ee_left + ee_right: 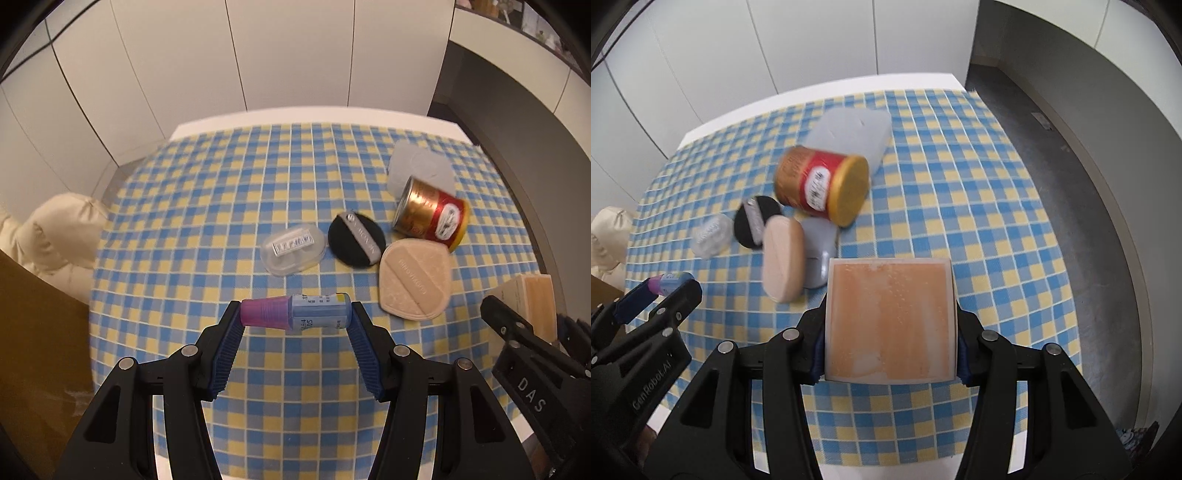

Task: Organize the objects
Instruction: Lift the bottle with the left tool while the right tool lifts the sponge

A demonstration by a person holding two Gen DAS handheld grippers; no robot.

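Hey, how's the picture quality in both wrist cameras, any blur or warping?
Left wrist view: fisheye bows the checked tablecloth; the red and gold can is smeared, the held small bottle crisp. Right wrist view: same curving; can and black puff blurred, the held orange box sharp.

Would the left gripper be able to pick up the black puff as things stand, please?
Probably not yet: the left gripper is shut on a small bottle. The black puff itself lies uncovered on the cloth, so the way looks free otherwise.
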